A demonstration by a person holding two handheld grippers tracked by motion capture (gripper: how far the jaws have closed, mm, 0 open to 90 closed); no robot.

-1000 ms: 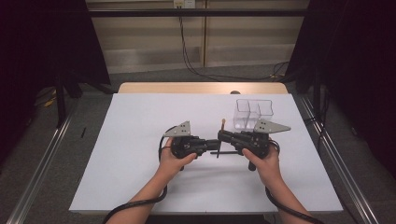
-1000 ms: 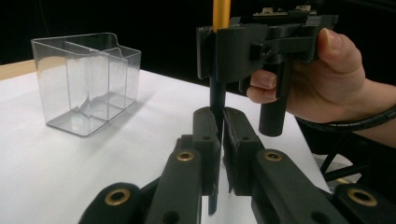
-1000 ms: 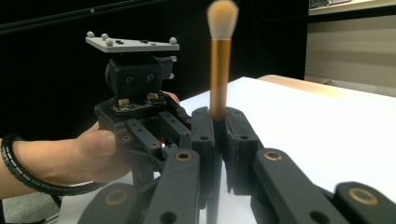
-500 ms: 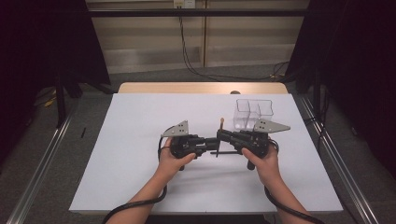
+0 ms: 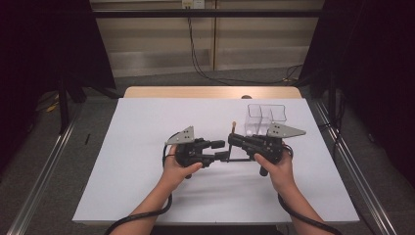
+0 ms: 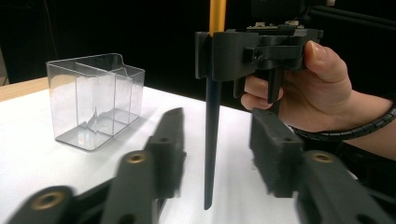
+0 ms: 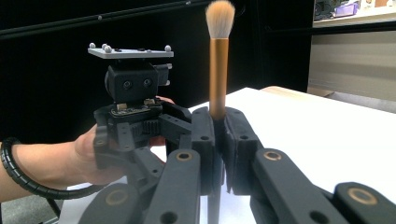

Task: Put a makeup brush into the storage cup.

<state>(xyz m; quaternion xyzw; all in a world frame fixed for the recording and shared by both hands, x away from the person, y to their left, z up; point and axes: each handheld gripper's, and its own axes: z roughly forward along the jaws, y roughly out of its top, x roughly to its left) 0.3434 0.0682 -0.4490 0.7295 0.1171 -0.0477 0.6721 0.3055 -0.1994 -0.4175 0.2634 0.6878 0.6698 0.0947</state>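
Note:
A makeup brush (image 7: 218, 70) stands upright, pale bristles on top, gold ferrule, black handle below. My right gripper (image 7: 219, 126) is shut on the handle just under the ferrule. In the high view the right gripper (image 5: 230, 141) points left at mid-table with the brush (image 5: 233, 128) rising from it. My left gripper (image 5: 221, 150) faces it from the left. Its jaws have just been opening. In the left gripper view, the left gripper (image 6: 219, 140) stands open on either side of the black handle (image 6: 212, 130) without touching it. The handle's tip hangs just above the white table.
A clear plastic organiser (image 5: 265, 117) with compartments stands on the white table (image 5: 147, 122) behind the right gripper, and shows in the left gripper view (image 6: 93, 100). A wooden strip (image 5: 195, 92) runs along the table's far edge. Metal rails flank both sides.
The left gripper's jaws have spread apart and let go of the brush handle. Both hands kept their places, and the right gripper still grips the brush.

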